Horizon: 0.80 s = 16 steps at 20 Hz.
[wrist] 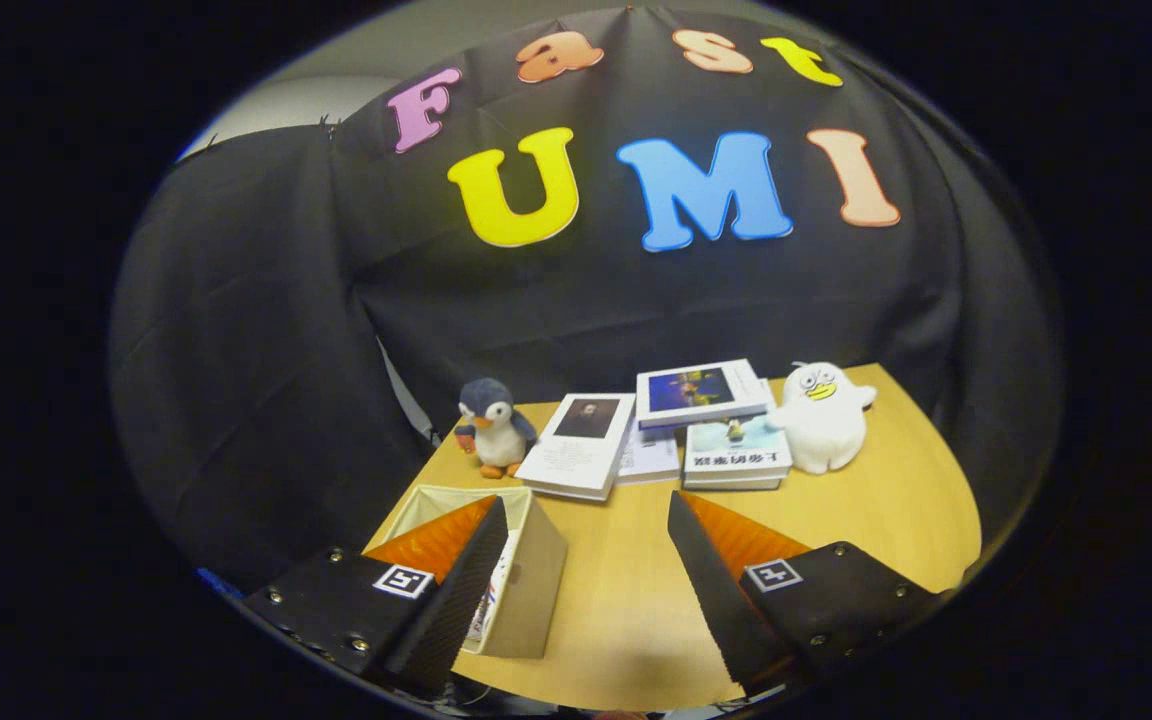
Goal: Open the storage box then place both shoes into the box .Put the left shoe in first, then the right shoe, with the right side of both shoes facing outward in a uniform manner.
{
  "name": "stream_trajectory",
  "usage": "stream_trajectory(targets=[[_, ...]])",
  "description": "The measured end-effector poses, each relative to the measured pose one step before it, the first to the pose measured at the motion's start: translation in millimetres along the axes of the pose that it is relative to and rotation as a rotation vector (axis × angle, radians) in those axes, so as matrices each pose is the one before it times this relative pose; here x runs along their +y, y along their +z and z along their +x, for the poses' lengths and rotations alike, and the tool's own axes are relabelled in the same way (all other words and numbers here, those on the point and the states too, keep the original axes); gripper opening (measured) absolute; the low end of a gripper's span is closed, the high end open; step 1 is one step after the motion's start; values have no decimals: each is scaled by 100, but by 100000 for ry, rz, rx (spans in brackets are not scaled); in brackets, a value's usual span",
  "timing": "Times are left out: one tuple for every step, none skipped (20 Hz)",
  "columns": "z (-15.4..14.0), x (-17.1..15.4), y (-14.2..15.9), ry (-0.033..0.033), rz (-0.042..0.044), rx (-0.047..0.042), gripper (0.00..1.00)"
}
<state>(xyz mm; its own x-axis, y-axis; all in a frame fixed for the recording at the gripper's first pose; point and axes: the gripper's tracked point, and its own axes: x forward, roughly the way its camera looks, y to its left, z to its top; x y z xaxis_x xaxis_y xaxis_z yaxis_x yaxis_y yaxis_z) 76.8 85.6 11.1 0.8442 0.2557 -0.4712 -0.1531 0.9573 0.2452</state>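
Tongs (586,560) wide open, holding nothing, left finger right over the open storage box (526,560) on the worktop (636,610); could bump and shove it

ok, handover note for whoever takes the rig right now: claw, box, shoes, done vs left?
Claw: open, holding nothing, fingers spread above the wooden table.
Storage box: beside the left finger, top open; the finger hides much of the inside, so contents cannot be told.
Beyond the fingers: penguin plush, books, white duck plush.
Done: box looks open.
Left: find the shoes, left shoe in first, then right, right sides facing outward.
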Motion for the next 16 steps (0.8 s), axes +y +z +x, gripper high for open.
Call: stream_trajectory(targets=[[-955,-1247,959,-2884,-2799,-4380,98],[-932,-1328,910,-3399,-2950,-4513,98],[-825,-1197,895,-3223,-2849,-4251,98],[-650,-1164,618,-3101,-2630,-3991,98],[-458,-1174,219,-2680,-2275,-3629,97],[-526,-1178,319,-2769,-2039,-3476,98],[-394,-944,309,-2740,-1741,-3273,98],[-205,-919,264,-2279,-995,-2760,98],[-74,-624,132,-1867,-464,-1909,97],[119,-511,29,-1333,112,-2117,98],[30,-477,328,-1419,513,-1997,98],[117,-534,532,-1264,1268,-2210,98],[99,-349,430,-945,1650,-2205,97],[127,-315,527,-602,1792,-1805,97],[171,-79,442,-122,1523,-1492,98],[184,-129,430,-292,920,-1359,97]])
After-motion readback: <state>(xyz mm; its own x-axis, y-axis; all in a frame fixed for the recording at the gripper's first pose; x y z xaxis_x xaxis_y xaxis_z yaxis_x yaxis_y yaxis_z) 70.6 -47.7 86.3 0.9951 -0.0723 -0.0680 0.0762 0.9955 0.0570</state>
